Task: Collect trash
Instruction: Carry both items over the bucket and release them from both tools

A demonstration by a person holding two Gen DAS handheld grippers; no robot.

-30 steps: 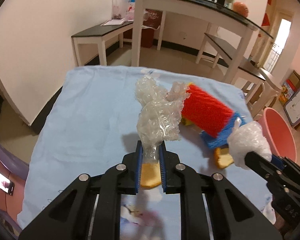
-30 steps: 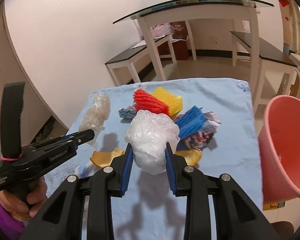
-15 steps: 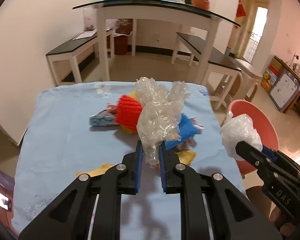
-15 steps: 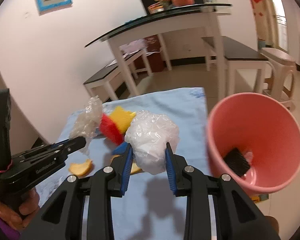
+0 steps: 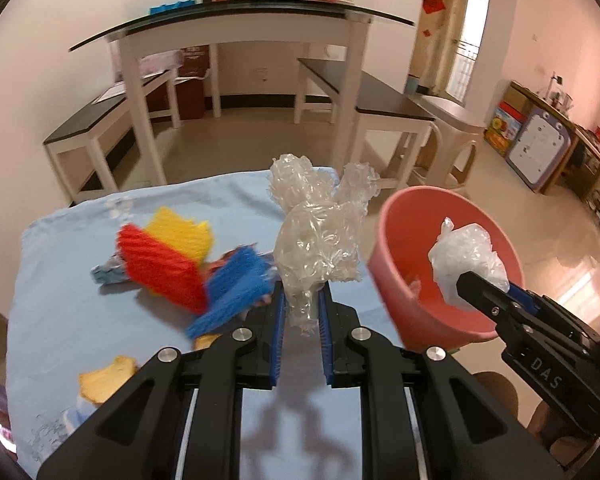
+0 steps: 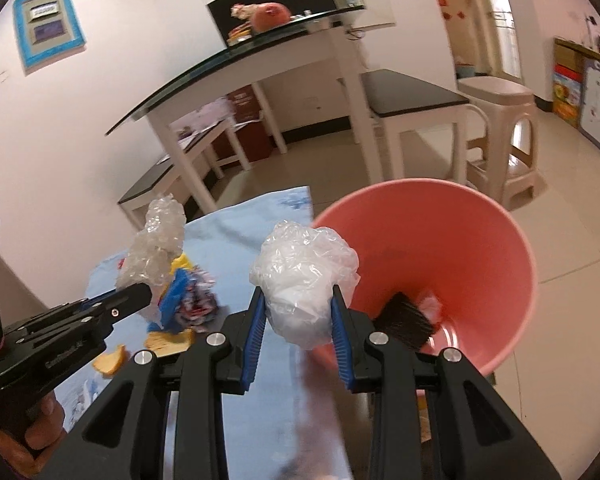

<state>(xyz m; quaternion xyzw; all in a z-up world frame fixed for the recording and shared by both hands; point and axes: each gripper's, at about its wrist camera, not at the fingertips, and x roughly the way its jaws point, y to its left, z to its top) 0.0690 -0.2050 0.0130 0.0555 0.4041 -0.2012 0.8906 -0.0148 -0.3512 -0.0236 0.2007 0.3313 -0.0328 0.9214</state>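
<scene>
Both grippers have swung away from the pile of trash toward the pink bin since the earlier frames; their loads and jaw gaps are unchanged.

Left wrist view: the left gripper [image 5: 301, 312] has its jaws drawn narrow, and its blue pads [image 5: 277, 332] pinch the lower stem of a crumpled clear plastic bag [image 5: 320, 236], which stands up above the fingertips just left of the pink bin [image 5: 400, 292]. Further from the bin, on the blue tablecloth [image 5: 68, 312], lie a red foam net [image 5: 160, 268], a yellow foam net [image 5: 184, 232], a blue foam net [image 5: 236, 284] and a piece of orange peel [image 5: 106, 380]. The right gripper [image 5: 466, 288] reaches in from the right, with a white plastic wad [image 5: 464, 256] held over the bin's mouth.

Right wrist view: the right gripper [image 6: 299, 316] has its jaws partly closed, clamping both sides of the white plastic wad [image 6: 304, 276], which overlaps the left rim of the pink bin [image 6: 512, 280]. A dark object [image 6: 404, 324] lies inside the bin. The left gripper [image 6: 140, 296] with the clear plastic bag [image 6: 156, 240] sits left of the bin, above the tablecloth [image 6: 236, 240].
</scene>
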